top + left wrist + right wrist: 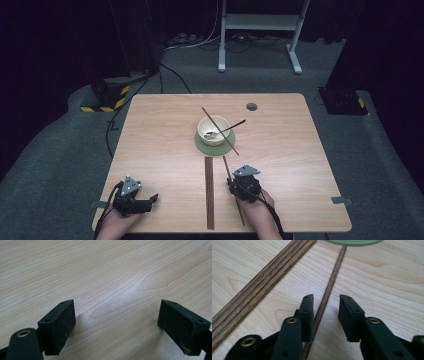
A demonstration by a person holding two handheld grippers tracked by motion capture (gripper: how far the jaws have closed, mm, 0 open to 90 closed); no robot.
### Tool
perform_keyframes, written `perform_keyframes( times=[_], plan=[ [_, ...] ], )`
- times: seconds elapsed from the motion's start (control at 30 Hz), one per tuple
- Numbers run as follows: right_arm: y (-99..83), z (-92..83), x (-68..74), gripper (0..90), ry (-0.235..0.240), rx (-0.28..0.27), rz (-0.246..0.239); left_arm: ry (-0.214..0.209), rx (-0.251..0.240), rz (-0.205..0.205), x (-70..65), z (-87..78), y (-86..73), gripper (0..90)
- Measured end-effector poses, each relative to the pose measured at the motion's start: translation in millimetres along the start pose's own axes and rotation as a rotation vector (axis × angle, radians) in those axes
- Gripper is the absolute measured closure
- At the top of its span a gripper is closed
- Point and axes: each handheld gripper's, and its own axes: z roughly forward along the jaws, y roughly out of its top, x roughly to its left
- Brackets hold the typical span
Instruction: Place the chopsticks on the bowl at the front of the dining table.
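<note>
Wooden slim chopstick [329, 285] | between parted right claw [326, 300] | woodgrain table [387, 297]

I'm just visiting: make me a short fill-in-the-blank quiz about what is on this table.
1. The bowl stands on a round ____ mat.
2. A spoon lies in the ____.
3. The lone chopstick runs between the jaws of the ____ gripper.
4. The left gripper has nothing but bare ____ between its jaws.

Missing words: green; bowl; right; table
</note>
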Motion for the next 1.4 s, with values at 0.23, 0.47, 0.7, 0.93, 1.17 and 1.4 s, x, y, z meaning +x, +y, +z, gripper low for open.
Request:
perform_keyframes(
  times=[0.23,0.47,0.7,0.93,1.17,1.4],
  plan=[
    [2.7,1.8,-0.5,76.6,-0.01,0.004,0.002,0.001,0.0,-0.001,0.1,-0.1,0.0,14.5],
    [2.8,0.2,-4.0,84.2,-0.007,0.018,0.004,0.0,0.0,0.0,0.0,-0.1,0.0,14.6],
    [2.5,0.1,-3.9,84.6,-0.01,0.016,-0.002,-0.001,-0.001,-0.001,0.1,0.0,0.0,14.5],
    [5.4,-8.6,-4.8,84.5,-0.005,-0.022,-0.002,-0.001,0.0,-0.001,0.1,-0.1,0.0,14.5],
    [15.3,-21.8,-0.7,84.5,0.001,-0.074,-0.036,0.0,0.0,0.0,0.0,0.0,0.0,14.5],
    [40.2,-33.4,2.6,84.5,-0.008,-0.12,-0.068,-0.001,0.0,0.001,0.0,-0.1,-0.1,14.6]
  ],
)
